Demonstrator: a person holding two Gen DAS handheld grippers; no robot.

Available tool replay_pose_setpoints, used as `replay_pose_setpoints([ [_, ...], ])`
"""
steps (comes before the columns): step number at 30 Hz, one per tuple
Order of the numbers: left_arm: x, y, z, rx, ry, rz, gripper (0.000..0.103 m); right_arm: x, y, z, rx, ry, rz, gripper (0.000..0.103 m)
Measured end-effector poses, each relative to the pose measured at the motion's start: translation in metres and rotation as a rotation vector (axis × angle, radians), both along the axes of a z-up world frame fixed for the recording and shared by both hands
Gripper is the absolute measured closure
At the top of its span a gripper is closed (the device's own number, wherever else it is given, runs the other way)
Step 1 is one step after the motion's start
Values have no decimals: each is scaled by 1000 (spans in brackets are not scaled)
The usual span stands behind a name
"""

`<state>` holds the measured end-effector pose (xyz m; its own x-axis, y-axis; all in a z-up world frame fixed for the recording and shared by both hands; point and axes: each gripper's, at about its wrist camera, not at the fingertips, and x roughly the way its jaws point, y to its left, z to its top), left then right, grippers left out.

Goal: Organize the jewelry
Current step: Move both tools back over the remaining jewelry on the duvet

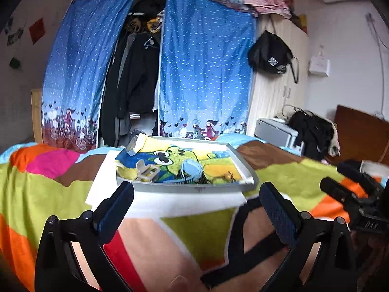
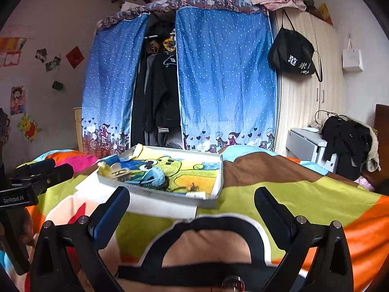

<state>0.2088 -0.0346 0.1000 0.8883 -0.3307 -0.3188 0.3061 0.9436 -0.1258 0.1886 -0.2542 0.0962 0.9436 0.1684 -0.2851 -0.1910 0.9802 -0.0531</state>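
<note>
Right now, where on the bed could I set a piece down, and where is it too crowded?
Free: the bedspread right of the tray, a broad bare stretch out to the orange edge; also the patch in front of the white sheet, between both open grippers. Crowded: the tray's near-left corner, where the hair claw clip and blue hair tie lie.

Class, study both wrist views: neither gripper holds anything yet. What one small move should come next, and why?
Probably ease the left gripper forward to the pale plastic hair claw clip at the near-left of the shallow grey tray. Both grippers' jaws are open and empty, short of the tray, and the clip lies on that side. The right gripper can wait.
</note>
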Motion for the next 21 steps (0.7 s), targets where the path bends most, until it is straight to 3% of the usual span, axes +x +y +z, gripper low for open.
replay_pose_setpoints([
  [4, -31, -3, -15, 79, -3, 0, 2, -31, 3, -12, -10, -2, -5, 0],
  [13, -83, 4, -60, 62, 75, 7, 2, -75, 6, -53, -33, 54, 2, 0],
  [21, -99, 2, -94, 119, 192, 15, 2, -87, -2, -86, -31, 158, -4, 0],
])
